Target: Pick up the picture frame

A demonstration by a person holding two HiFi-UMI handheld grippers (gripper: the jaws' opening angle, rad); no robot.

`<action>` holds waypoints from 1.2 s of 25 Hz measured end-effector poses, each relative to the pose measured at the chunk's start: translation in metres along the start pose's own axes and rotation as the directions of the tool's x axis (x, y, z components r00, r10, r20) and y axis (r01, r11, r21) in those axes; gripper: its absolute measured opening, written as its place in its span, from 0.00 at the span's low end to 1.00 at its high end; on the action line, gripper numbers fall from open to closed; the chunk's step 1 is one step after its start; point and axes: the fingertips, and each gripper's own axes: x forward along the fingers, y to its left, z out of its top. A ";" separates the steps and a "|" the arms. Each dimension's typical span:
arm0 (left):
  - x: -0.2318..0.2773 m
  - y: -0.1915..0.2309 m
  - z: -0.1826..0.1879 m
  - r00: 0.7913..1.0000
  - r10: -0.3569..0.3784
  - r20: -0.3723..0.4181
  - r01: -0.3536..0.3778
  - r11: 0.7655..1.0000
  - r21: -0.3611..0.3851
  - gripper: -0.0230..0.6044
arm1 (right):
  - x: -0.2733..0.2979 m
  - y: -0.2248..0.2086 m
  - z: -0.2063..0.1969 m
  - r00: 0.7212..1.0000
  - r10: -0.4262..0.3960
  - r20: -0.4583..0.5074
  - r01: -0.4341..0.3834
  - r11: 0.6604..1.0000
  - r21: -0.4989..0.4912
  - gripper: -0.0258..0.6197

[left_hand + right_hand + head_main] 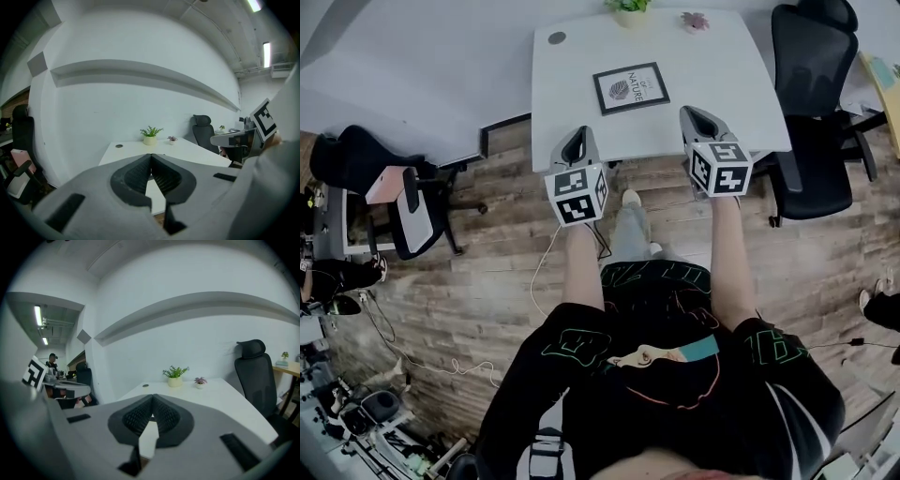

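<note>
A black picture frame (630, 88) with a white print lies flat in the middle of the white table (572, 75). My left gripper (577, 138) hovers over the table's near edge, below and left of the frame, shut with nothing in it. My right gripper (696, 118) is at the near edge to the frame's right, also shut and empty. In the left gripper view the left gripper (151, 154) has its pads touching, and the right gripper (152, 395) looks the same in its own view. The frame itself is hidden behind the jaws in both gripper views.
A green potted plant (630, 8) and a small pink plant (695, 21) stand at the table's far edge. A round cable port (556, 38) sits at the far left corner. A black office chair (814, 103) stands right of the table, another chair (384, 192) at left.
</note>
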 end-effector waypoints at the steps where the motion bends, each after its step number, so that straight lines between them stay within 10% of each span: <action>1: 0.002 0.003 -0.004 1.000 0.004 -0.005 -0.004 1.000 -0.007 0.05 | 0.004 0.001 -0.003 1.000 0.002 -0.008 -0.002 1.000 -0.001 0.05; 30: 0.156 0.035 -0.069 0.973 -0.041 -0.226 0.017 0.994 -0.104 0.05 | 0.149 -0.049 -0.062 0.973 0.008 -0.232 0.011 0.997 0.080 0.05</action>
